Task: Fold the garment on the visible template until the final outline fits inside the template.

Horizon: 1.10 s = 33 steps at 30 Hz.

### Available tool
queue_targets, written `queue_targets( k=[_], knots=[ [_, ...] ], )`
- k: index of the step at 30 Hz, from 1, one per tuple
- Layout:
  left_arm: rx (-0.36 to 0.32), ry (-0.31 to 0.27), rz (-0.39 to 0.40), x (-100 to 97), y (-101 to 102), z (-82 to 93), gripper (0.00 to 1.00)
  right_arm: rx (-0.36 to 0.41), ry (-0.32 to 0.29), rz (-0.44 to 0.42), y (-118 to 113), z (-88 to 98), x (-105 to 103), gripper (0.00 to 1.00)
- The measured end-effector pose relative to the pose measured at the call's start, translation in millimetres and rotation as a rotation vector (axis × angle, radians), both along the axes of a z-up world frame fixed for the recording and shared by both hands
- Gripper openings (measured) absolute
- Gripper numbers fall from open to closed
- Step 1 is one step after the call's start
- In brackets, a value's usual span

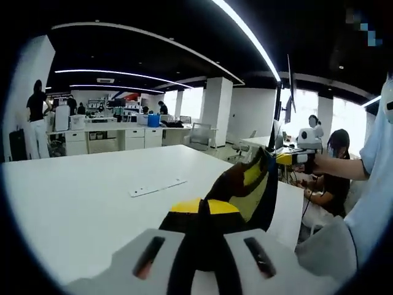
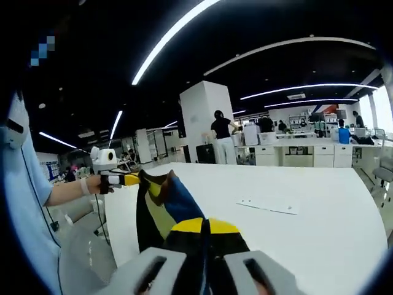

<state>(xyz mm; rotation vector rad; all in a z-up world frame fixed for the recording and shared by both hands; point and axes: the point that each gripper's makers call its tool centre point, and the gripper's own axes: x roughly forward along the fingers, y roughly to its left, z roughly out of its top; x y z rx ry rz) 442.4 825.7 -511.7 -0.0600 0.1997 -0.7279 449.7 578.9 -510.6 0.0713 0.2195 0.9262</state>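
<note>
i have the garment [image 1: 242, 190] lifted off the table [image 1: 80, 196], stretched in the air between my two grippers. in the left gripper view the left gripper [image 1: 206, 243] has its jaws clamped on a black and yellow edge of the cloth, and the fabric runs up and away to the right gripper [image 1: 301, 153], held out at the right of that view. in the right gripper view the right gripper [image 2: 202, 255] is likewise clamped on a yellow and black edge, and the cloth, with a blue patch here, leads off to the left gripper [image 2: 113, 178] at the left.

as i judge it, the step in hand is to bring the garment down flat for a fold. to do it well i should keep both grips firm and the held edge taut and level, lower it so the hanging part touches the table first, then drag it smooth before letting go. i cannot make out a template outline; a pale flat strip [image 2: 268, 206] lies on the table, well apart from the cloth, and i cannot tell what it is. the risk is the cloth bunching or landing off the table edge.

count: one garment, two grippers, one table in front of me, one strip on it.
</note>
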Motion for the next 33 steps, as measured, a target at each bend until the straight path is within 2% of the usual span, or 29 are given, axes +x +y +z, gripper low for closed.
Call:
queue_targets(
  k=[6, 8, 13, 17, 21, 24, 25, 26, 29, 30, 31, 33],
  knots=[
    [-0.019, -0.048, -0.010, -7.0, -0.6, 30.2, 0.00, 0.033, -0.073, 0.018, 1.8, 37.6, -7.6, 0.00],
    [-0.044, -0.065, -0.016, -8.6, -0.8, 42.8, 0.00, 0.047, -0.097, 0.020, 1.8, 49.4, -9.9, 0.00],
    [-0.067, -0.106, -0.029, -10.0, -0.6, 67.7, 0.00, 0.078, -0.128, 0.027, 1.6, 70.5, -14.5, 0.00],
    [-0.081, -0.132, -0.036, -3.2, 2.1, 85.8, 0.00, 0.102, -0.160, 0.039, 0.7, 87.6, -14.6, 0.00],
    [-0.101, -0.144, -0.046, 11.6, 4.1, 93.6, 0.00, 0.133, -0.159, 0.043, -3.1, 91.6, -2.7, 0.00],
    [-0.097, -0.118, -0.042, 27.6, 3.2, 84.5, 0.00, 0.120, -0.122, 0.029, -4.1, 75.9, 11.3, 0.00],
    [-0.088, -0.082, -0.032, 33.9, 2.9, 75.2, 0.00, 0.116, -0.119, 0.029, -3.5, 71.3, 14.6, 0.00],
    [-0.085, -0.078, -0.033, 35.7, 2.5, 73.0, 0.00, 0.110, -0.113, 0.028, -3.2, 66.6, 17.8, 0.00],
    [-0.058, -0.043, -0.030, 52.6, 1.6, 50.3, 0.00, 0.080, -0.080, 0.020, -2.1, 47.7, 31.3, 0.00],
    [-0.052, -0.038, -0.030, 57.2, 1.8, 44.5, 0.00, 0.078, -0.073, 0.022, -1.8, 43.7, 35.3, 0.00],
    [-0.019, -0.008, -0.009, 65.2, 5.1, 31.6, 0.00, 0.080, -0.055, 0.025, -1.2, 36.5, 41.2, 0.00],
    [-0.015, 0.011, -0.015, 77.0, 4.0, 17.1, 0.00, 0.094, -0.014, 0.017, -0.3, 25.0, 51.5, 0.00]
  ],
)
